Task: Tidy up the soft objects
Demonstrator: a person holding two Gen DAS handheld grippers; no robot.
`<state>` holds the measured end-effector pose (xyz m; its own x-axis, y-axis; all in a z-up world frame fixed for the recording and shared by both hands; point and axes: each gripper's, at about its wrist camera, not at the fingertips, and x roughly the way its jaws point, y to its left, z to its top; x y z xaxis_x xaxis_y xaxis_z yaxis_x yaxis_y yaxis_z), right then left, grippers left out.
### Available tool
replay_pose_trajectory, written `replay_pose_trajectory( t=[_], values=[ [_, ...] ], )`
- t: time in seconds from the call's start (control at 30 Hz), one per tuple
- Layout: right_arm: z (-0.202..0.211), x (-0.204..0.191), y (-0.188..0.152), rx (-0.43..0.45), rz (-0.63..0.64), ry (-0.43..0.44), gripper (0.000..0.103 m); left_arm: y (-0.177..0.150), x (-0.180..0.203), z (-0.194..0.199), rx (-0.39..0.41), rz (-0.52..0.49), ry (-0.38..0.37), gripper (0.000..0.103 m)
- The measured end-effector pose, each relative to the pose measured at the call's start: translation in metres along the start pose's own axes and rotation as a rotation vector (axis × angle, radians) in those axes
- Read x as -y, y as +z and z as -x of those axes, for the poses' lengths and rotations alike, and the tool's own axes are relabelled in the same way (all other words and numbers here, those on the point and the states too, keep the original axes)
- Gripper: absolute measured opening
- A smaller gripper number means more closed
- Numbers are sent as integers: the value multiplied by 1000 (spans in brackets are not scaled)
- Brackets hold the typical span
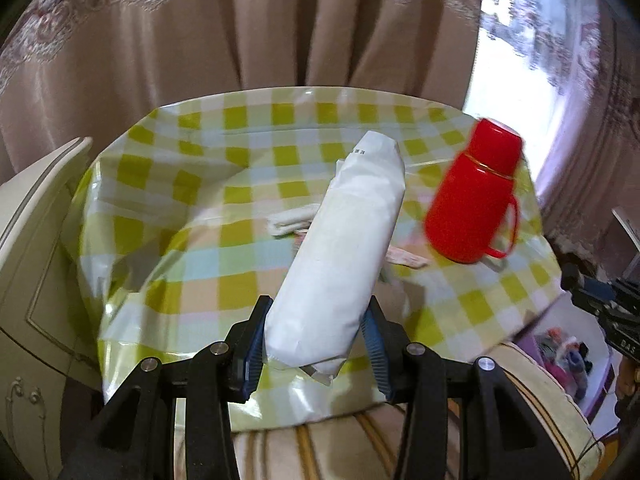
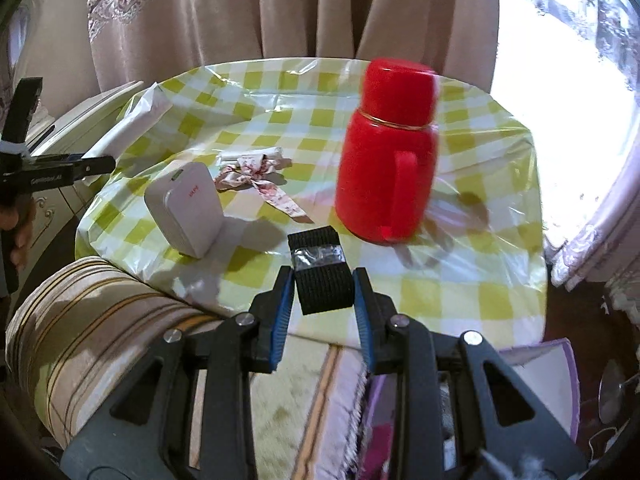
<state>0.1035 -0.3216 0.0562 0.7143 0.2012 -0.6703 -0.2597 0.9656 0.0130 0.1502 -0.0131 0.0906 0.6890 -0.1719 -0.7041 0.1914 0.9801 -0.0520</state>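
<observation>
Faint dark digits, too small to read, near the far end of the white packet (image 1: 340, 264). White capitals "DAS", cut off by the frame edge, on the black gripper body (image 1: 616, 320) at the right edge of the left wrist view. Small red lettering, not legible, on the face of the white box (image 2: 186, 208). Pale lettering beginning "Gen" and ending "AI", middle blurred, on the black gripper body (image 2: 44, 178) at the left edge of the right wrist view.
</observation>
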Motion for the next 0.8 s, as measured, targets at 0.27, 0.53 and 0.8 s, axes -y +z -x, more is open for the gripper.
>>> replay_pose_trajectory(
  t=[0.27,0.53,0.8],
  values=[
    [27,23,-27,-1,-41,-49,34,-16,56,10,-6,-55,-79,46],
    [46,47,-54,-11,-84,-97,34,-35,113,14,-27,-102,-163,46],
    [60,78,-78,-26,-144,-145,34,-52,164,11,-62,-109,-289,46]
  ],
)
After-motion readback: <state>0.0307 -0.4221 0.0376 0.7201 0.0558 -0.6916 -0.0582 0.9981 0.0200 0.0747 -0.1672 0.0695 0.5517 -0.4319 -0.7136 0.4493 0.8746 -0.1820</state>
